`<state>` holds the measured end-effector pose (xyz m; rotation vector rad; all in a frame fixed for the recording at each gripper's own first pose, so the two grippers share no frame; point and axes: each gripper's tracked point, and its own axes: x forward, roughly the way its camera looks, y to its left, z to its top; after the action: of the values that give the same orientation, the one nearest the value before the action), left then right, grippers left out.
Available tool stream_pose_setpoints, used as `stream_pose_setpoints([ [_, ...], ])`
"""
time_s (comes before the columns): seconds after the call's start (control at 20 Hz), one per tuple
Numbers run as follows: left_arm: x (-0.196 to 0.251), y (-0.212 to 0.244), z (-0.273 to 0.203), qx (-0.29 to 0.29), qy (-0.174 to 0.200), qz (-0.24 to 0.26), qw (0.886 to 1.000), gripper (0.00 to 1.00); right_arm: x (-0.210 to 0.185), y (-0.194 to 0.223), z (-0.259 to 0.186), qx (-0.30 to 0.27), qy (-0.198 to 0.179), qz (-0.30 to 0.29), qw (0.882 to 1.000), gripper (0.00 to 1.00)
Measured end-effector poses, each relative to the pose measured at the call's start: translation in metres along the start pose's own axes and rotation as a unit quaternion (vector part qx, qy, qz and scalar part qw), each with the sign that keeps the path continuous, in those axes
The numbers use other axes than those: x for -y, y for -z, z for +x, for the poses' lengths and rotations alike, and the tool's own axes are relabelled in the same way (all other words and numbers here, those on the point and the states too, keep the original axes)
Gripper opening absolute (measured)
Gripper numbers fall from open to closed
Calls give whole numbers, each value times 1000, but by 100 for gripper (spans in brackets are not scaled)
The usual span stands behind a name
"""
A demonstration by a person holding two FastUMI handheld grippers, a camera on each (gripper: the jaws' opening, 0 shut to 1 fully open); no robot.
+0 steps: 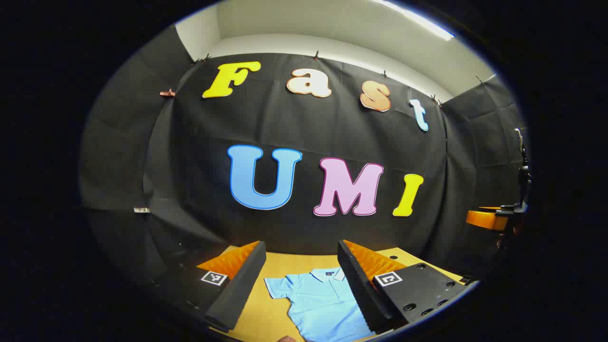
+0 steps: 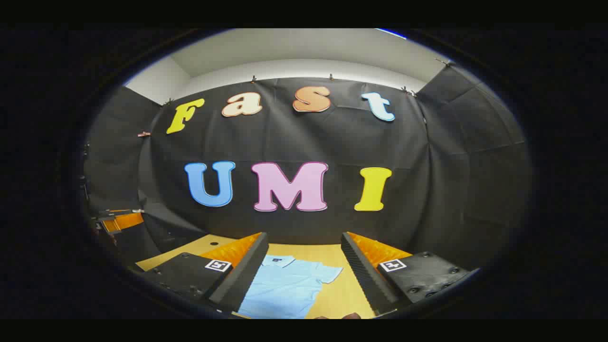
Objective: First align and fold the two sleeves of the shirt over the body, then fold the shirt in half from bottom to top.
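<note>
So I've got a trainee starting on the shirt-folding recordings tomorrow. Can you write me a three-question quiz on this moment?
1. True or false: the left gripper is shut on a sleeve of the shirt.
2. What does the shirt lie on? A) a wooden table B) a metal tray C) the floor
3. Fill in: in the right gripper view, the right gripper is ____, and one short sleeve lies spread out between its fingers.

Key:
1. False: its fingers stand apart above the shirt, holding nothing.
2. A, the wooden table.
3. open
</note>
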<state>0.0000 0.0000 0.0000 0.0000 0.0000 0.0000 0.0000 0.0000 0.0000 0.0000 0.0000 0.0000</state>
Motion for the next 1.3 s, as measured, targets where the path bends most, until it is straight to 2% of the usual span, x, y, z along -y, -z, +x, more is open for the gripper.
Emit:
stream_pose_setpoints([
  [0.3,-2,-6,6,2,-2,12,1000,97,21,-3,-7,-1,29,-35,999,96],
  [0.5,-7,6,12,-19,-9,11,1000,97,22,-1,-3,-6,36,-41,998,97],
  [0.9,-21,1,6,-14,-18,19,1000,97,10,5,13,-17,22,-48,998,97],
  [1.3,-40,6,8,-14,-28,28,999,97,20,18,78,-48,-5,-61,997,97],
])
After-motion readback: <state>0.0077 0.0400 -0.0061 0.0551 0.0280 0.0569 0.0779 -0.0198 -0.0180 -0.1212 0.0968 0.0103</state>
